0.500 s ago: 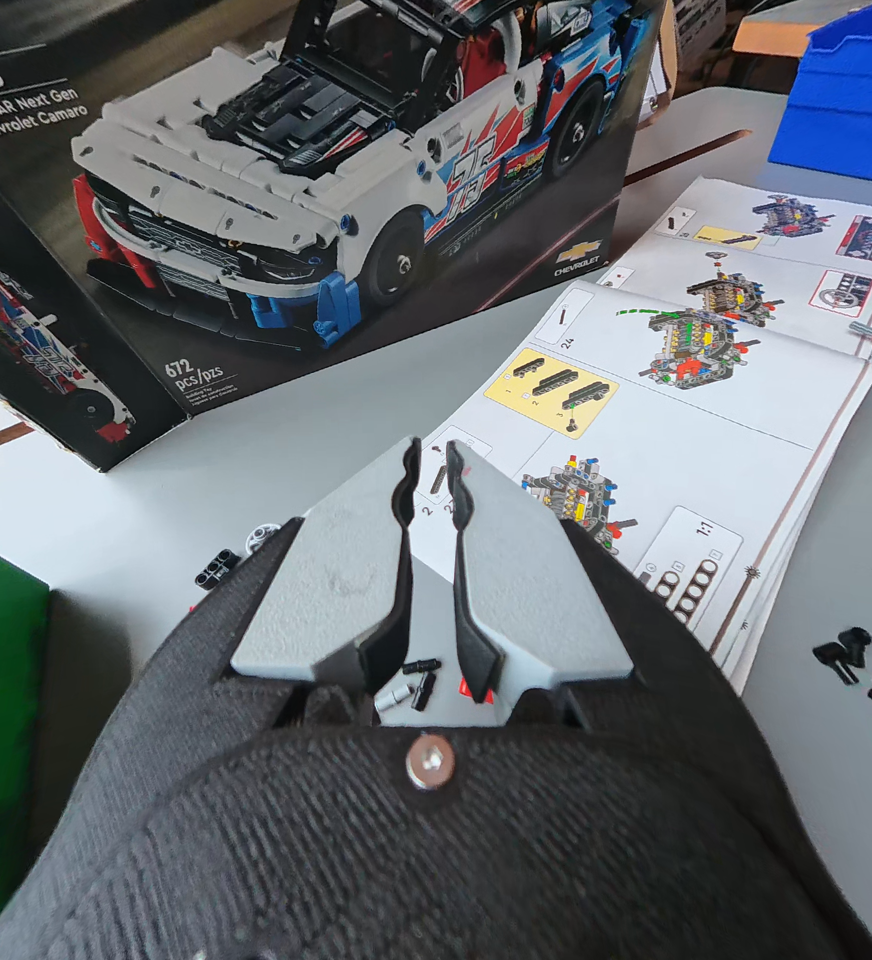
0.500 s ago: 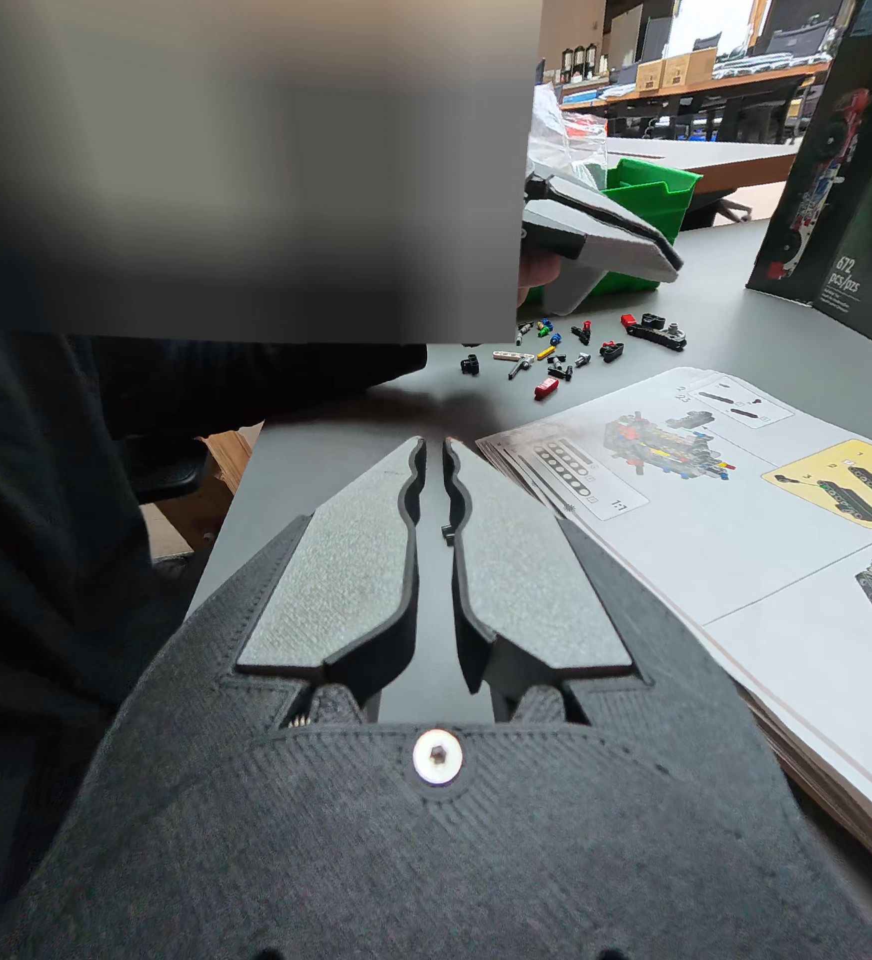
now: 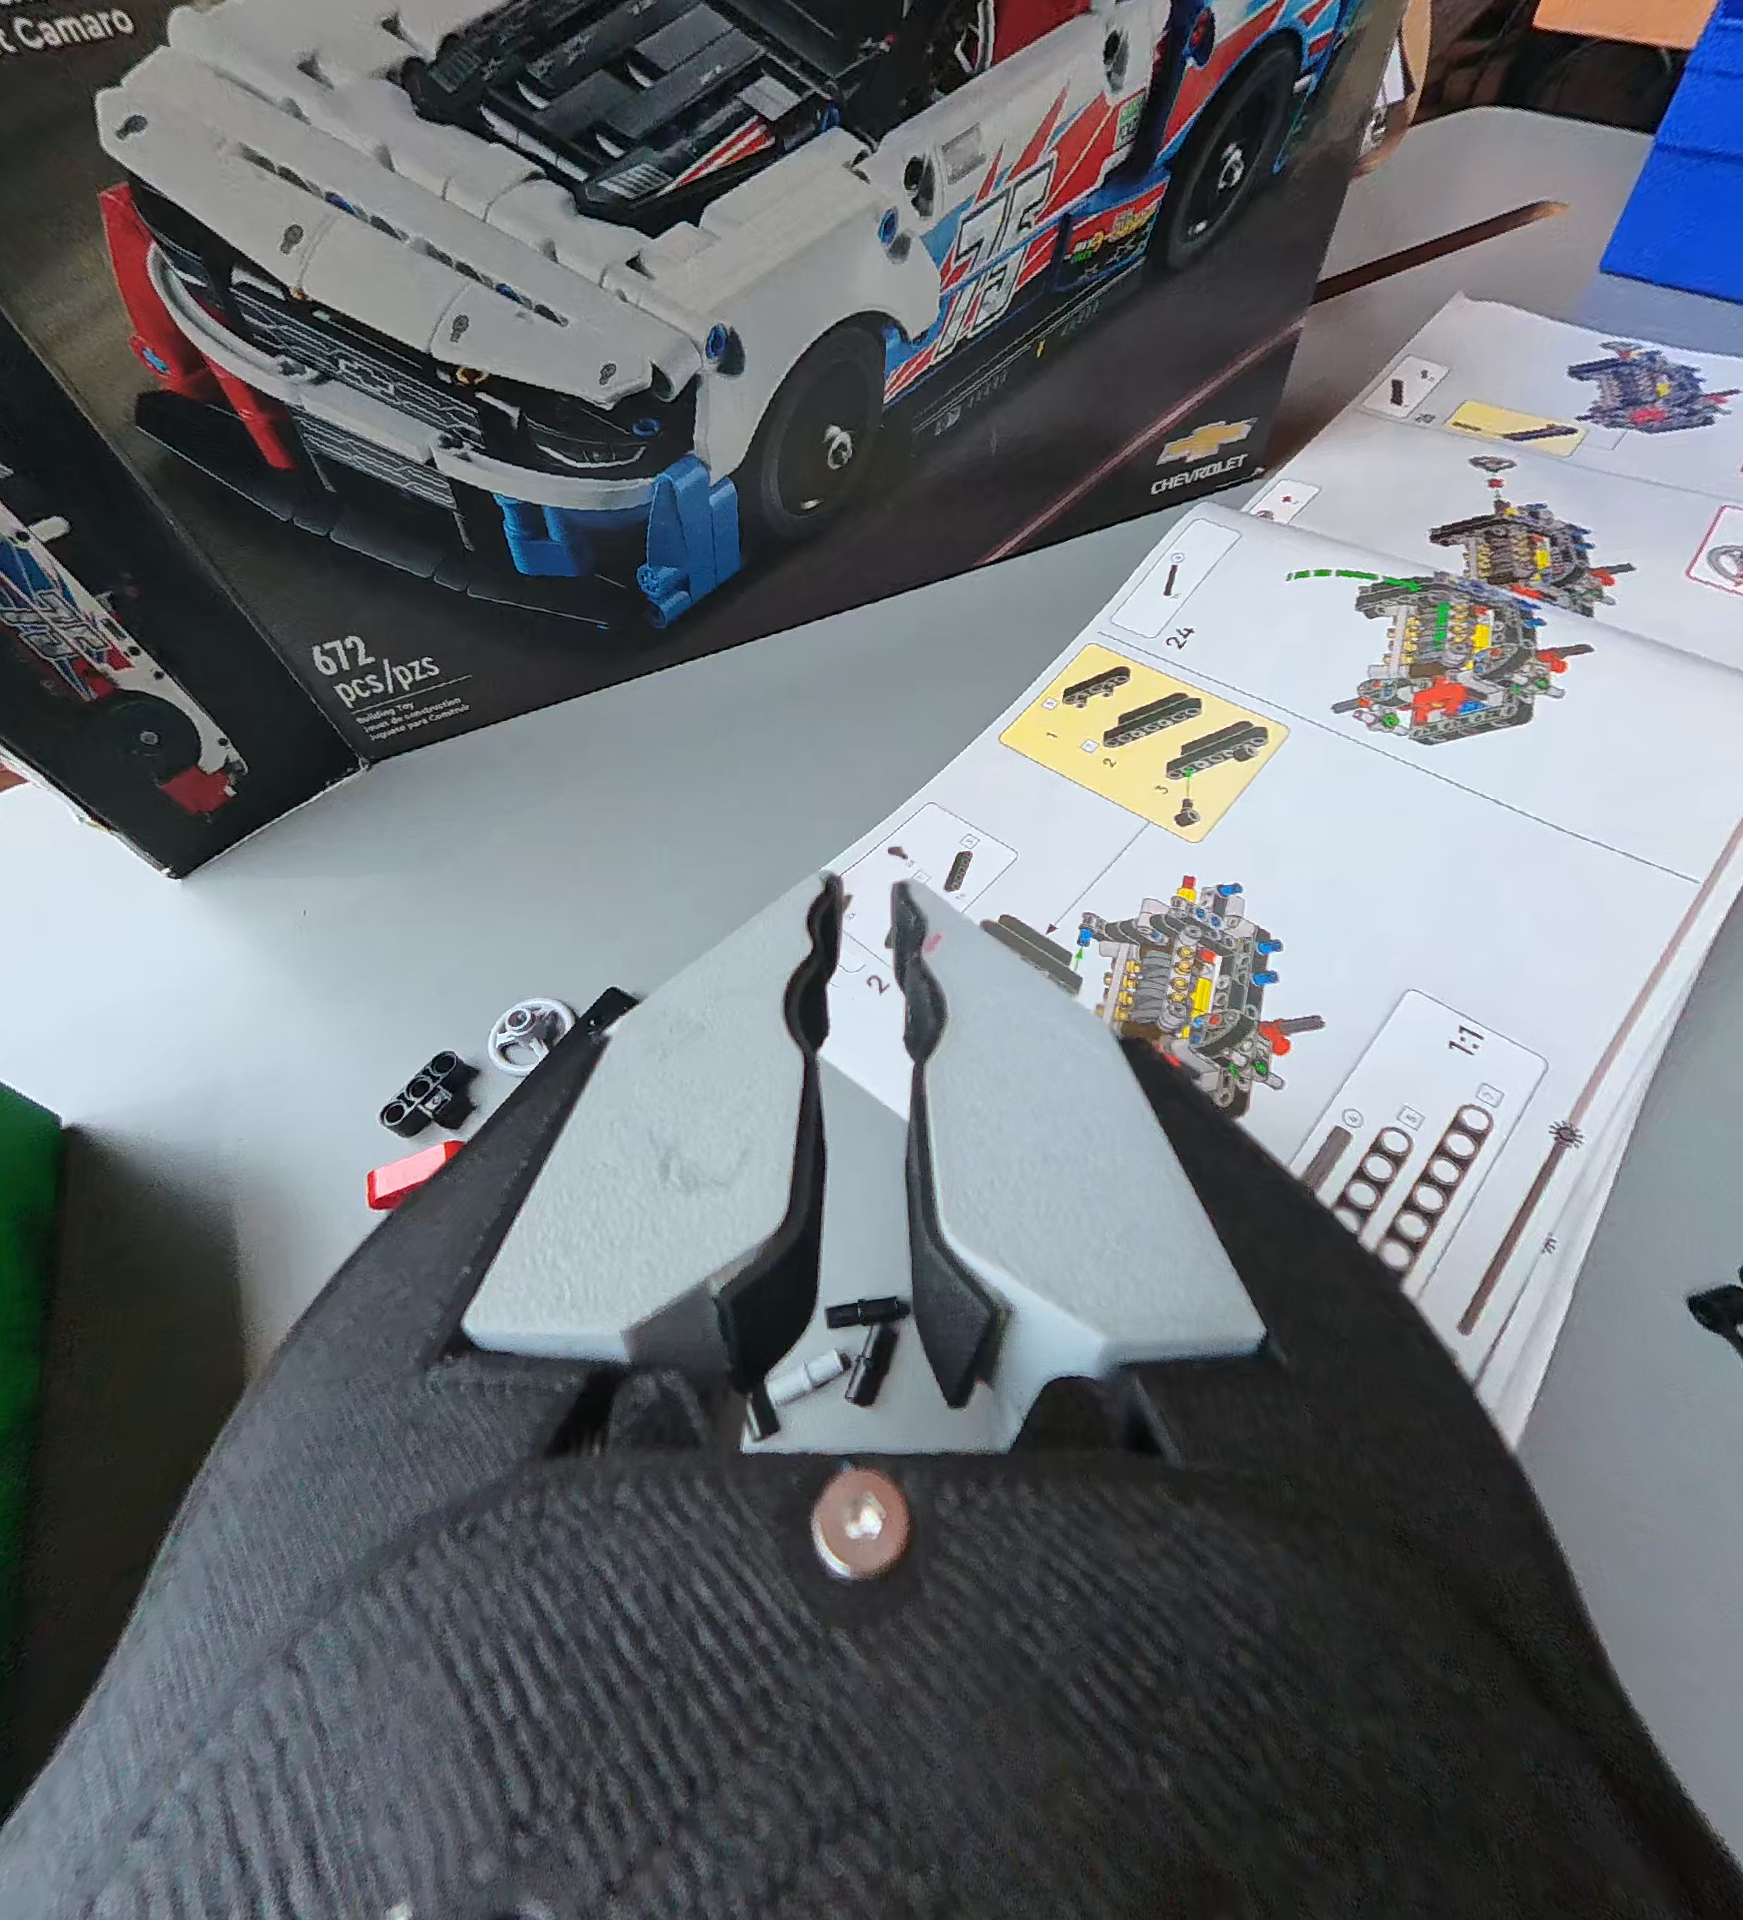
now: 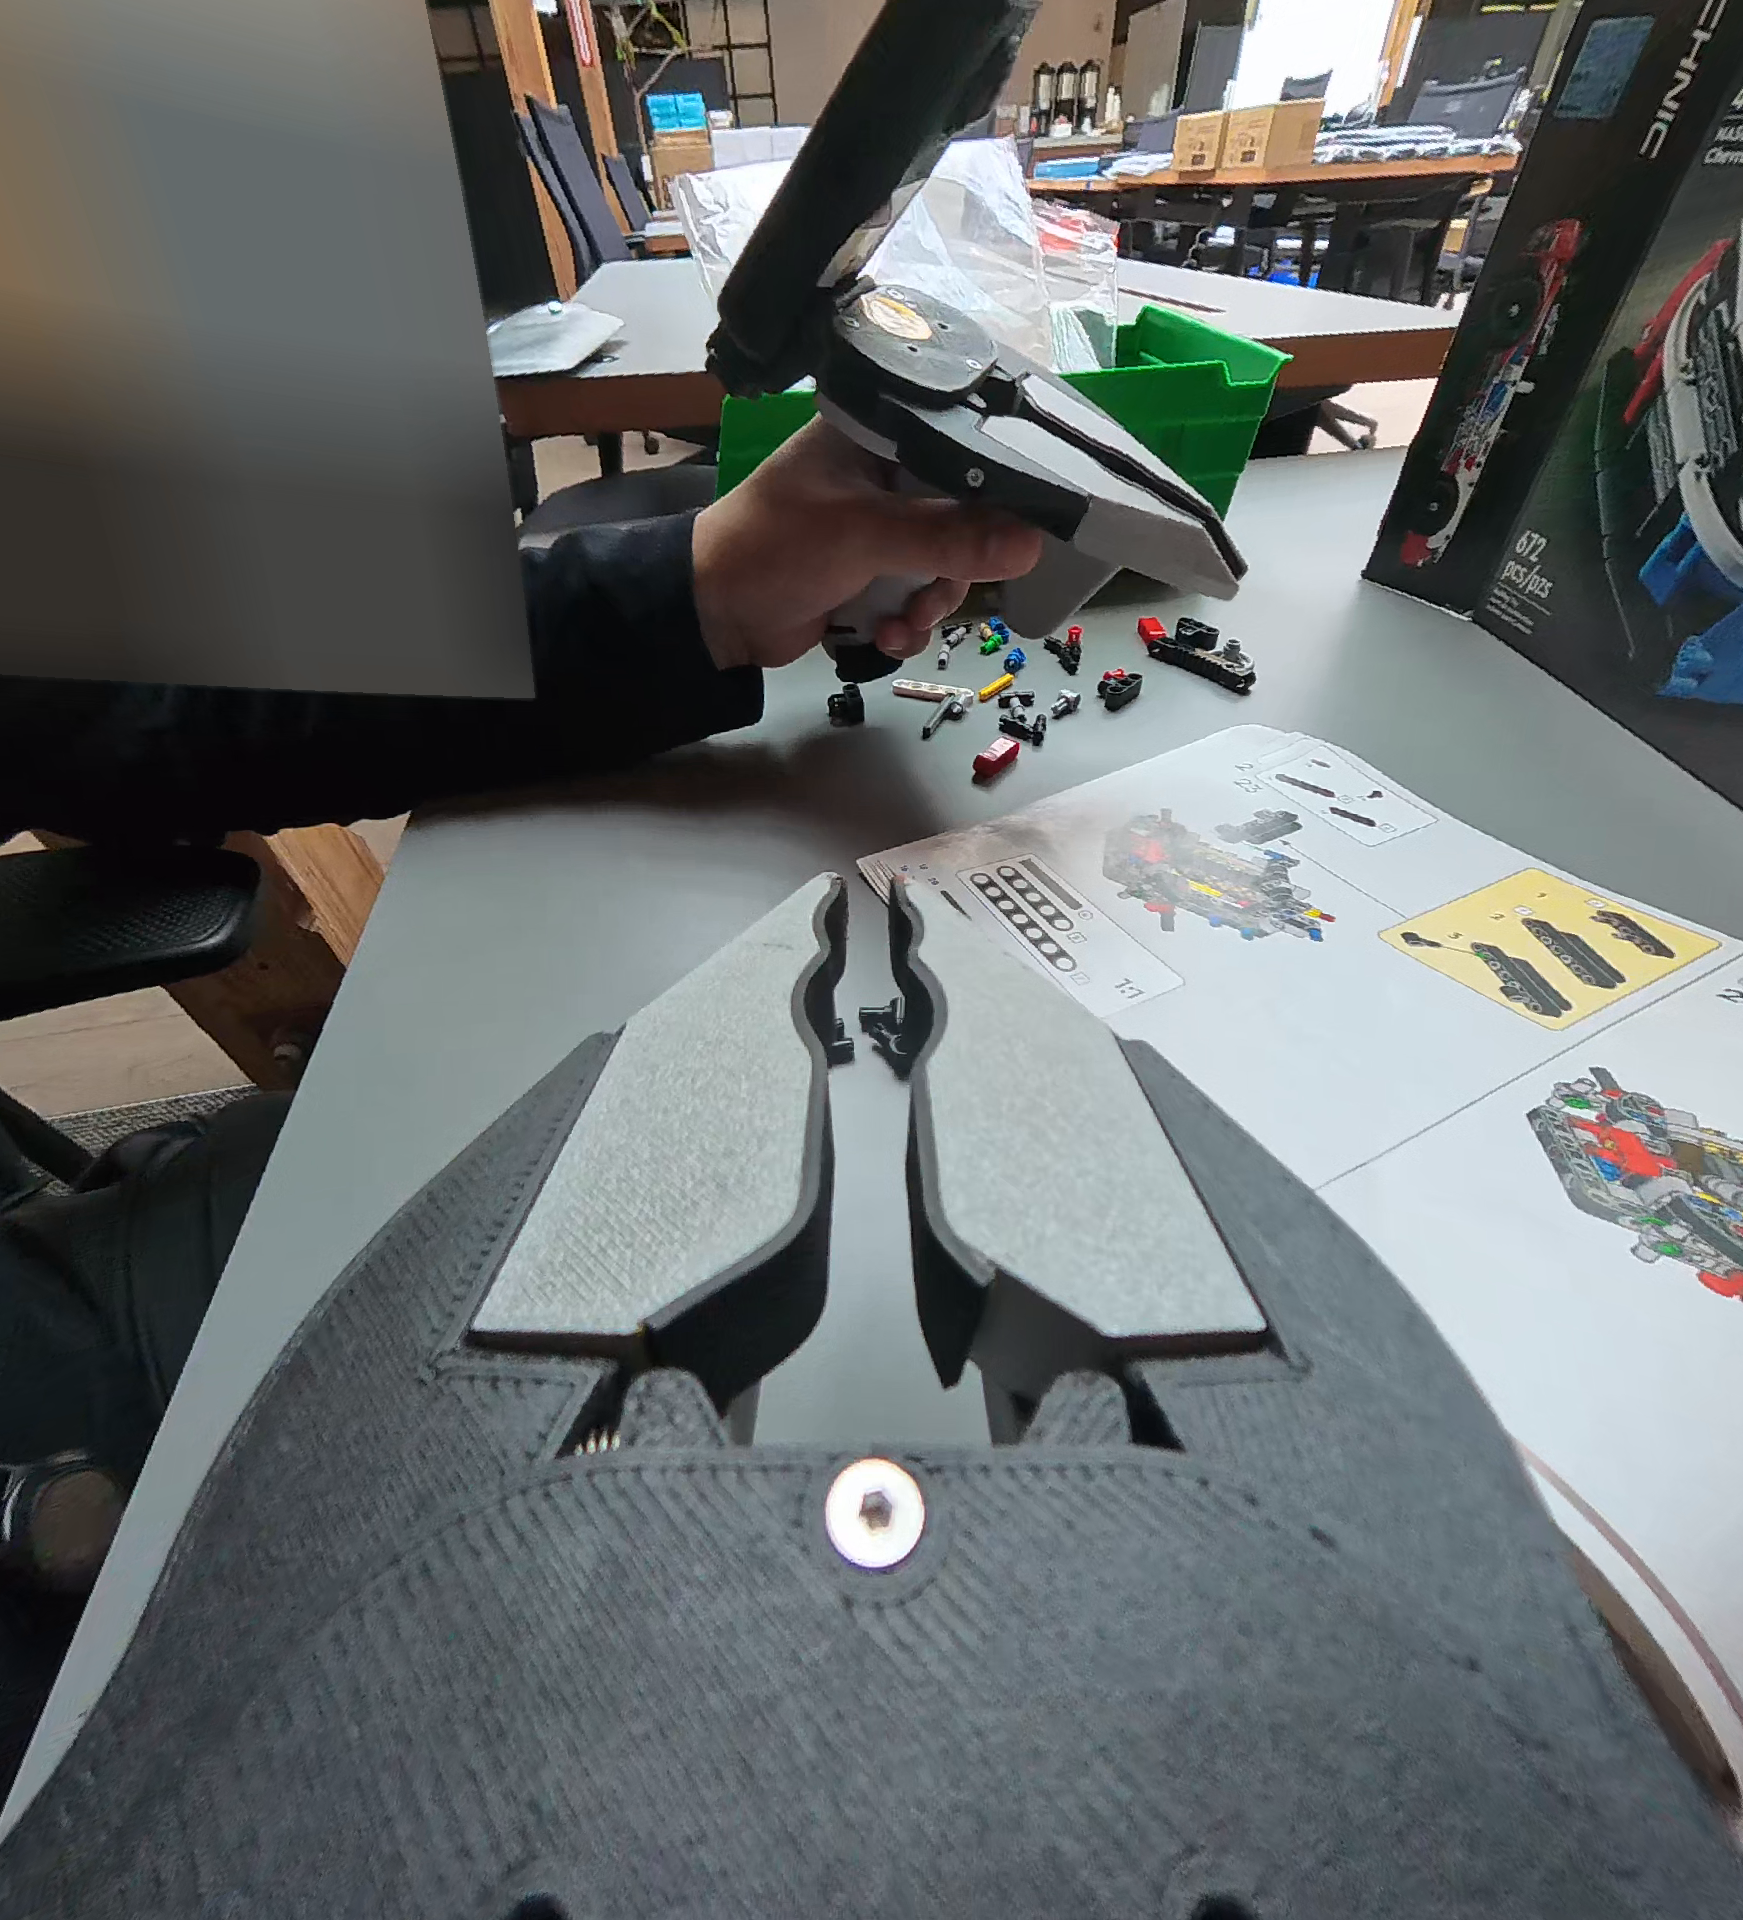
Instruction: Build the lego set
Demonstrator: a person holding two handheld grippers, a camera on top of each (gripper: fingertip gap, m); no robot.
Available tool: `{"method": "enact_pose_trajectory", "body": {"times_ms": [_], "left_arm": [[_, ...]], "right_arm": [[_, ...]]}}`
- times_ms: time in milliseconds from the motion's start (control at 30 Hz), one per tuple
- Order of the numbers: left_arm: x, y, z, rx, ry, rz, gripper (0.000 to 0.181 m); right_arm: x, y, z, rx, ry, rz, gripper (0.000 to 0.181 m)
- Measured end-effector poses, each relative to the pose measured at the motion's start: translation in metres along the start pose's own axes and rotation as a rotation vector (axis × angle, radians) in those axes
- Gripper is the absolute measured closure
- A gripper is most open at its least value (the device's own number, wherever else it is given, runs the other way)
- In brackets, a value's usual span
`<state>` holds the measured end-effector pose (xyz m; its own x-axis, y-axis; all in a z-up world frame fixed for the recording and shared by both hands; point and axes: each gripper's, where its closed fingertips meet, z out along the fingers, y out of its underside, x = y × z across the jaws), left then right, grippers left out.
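Your left hand-held gripper (image 3: 862,899) hangs above the worktop (image 3: 638,810) with its jaws a narrow gap apart and nothing between them. Below it lie a few small pins (image 3: 851,1351), and off to its left a black connector (image 3: 427,1088), a white wheel-shaped piece (image 3: 529,1029) and a red piece (image 3: 408,1181). The manual (image 3: 1418,831) lies open to its right, and the box (image 3: 534,364) stands behind.

Your right hand-held gripper (image 4: 867,896) is likewise slightly parted, gripping nothing. Small black pins (image 4: 872,1023) rest on the worktop (image 4: 555,914) under the gap between its fingers (whether they touch the inner pads, you cannot tell). From this side, your hand (image 4: 825,551) holds the left one above a scatter of loose pieces (image 4: 1033,686), with a green bin (image 4: 1179,405) behind it.
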<state>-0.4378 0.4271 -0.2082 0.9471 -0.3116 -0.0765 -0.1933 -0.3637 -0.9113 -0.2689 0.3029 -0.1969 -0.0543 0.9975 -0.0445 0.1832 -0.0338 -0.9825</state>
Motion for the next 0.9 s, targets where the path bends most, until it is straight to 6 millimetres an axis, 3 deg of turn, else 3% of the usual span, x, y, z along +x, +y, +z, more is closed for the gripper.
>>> {"method": "enact_pose_trajectory", "body": {"times_ms": [267, 900], "left_arm": [[0.0045, 0.0024, 0.0023, -0.026, -0.006, 0.076, 0.176], [0.0042, 0.0021, 0.0011, -0.026, 0.007, 0.065, 0.176]], "right_arm": [[-0.0047, 0.0030, 0.0020, -0.021, -0.049, -0.054, 0.174], [-0.0059, 0.0051, 0.0028, -0.029, -0.068, -0.043, 0.174]]}}
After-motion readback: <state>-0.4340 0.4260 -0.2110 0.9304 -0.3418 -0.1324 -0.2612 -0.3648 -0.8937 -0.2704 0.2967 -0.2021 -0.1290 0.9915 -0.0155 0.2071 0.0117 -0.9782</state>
